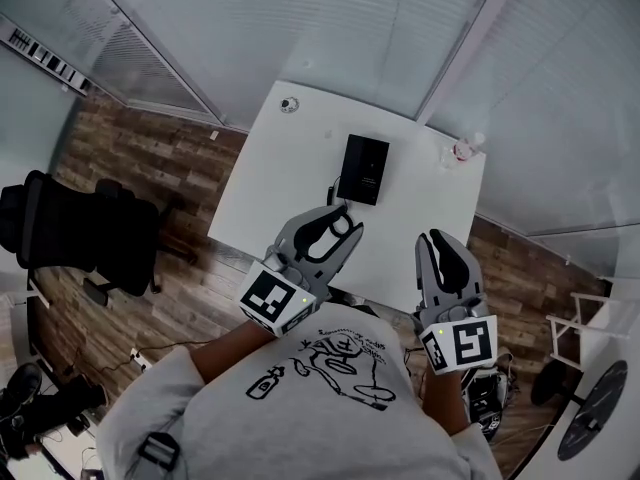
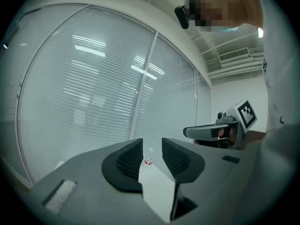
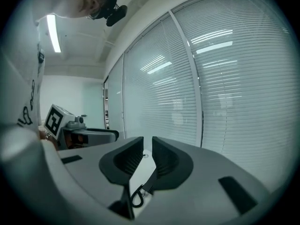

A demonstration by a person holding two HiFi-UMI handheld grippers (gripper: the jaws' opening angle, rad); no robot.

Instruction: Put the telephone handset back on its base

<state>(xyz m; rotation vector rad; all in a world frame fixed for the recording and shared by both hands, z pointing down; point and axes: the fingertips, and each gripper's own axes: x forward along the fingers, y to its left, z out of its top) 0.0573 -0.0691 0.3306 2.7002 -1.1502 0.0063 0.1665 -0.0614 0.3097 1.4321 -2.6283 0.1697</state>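
Observation:
A black telephone lies on the white table, its coiled cord trailing toward me; I cannot make out the handset apart from the base. My left gripper hovers over the table's near edge, short of the phone, jaws a little apart with nothing between them. My right gripper is held to the right, beside the table's near corner, jaws narrowly apart and empty. Low between its jaws the right gripper view shows the cord and a dark edge of the phone.
A small clear bottle with a red label stands at the table's far right corner and also shows in the left gripper view. A small round object lies at the far left corner. Blinds cover the windows behind; a black office chair stands left.

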